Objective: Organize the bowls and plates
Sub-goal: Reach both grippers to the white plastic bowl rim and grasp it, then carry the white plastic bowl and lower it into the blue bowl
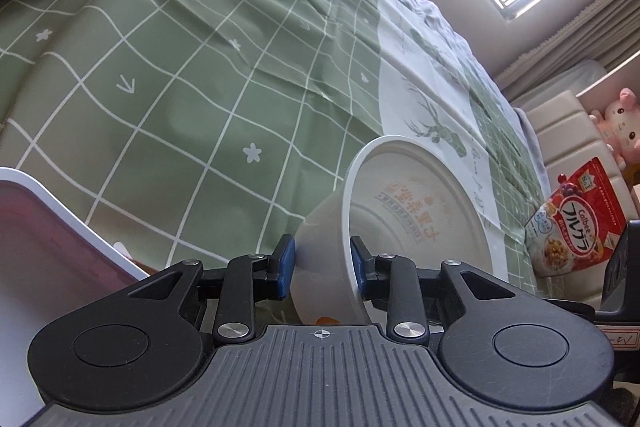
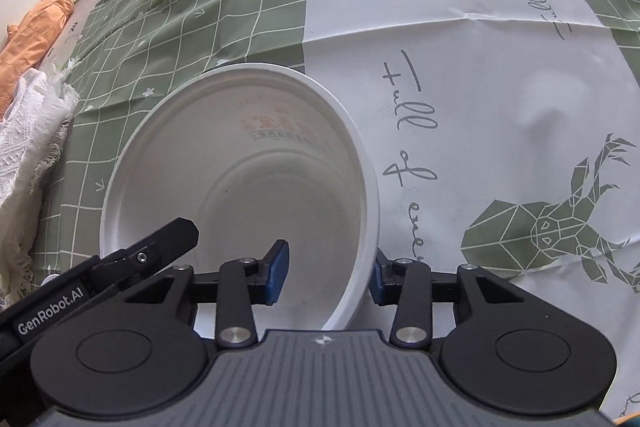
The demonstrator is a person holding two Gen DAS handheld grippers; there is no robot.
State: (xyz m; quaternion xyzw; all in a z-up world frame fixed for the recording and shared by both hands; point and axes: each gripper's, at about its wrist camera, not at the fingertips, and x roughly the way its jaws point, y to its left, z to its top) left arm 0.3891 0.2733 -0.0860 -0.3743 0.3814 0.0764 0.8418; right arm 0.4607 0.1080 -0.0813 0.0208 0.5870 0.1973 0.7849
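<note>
The green checked tablecloth (image 1: 160,75) covers the whole surface under you. The white bowl (image 2: 240,187) is over it, tilted. Your left gripper (image 1: 322,261) and right gripper (image 2: 328,273) each straddle its wall, pads near it, but I cannot tell if they press. Squeeze evenly and keep the rim level.

My left gripper (image 1: 323,269) and right gripper (image 2: 327,273) look alike: matte black linkage arms pinned with silver screws, a round black disc on each side, and a ribbed grey housing bearing a small white crosshair mark. My fingers (image 1: 286,267) carry blue pads. In the right wrist view, a black body printed "GenRobot.AI" in white crosses the lower left corner, probably my left gripper.
</note>
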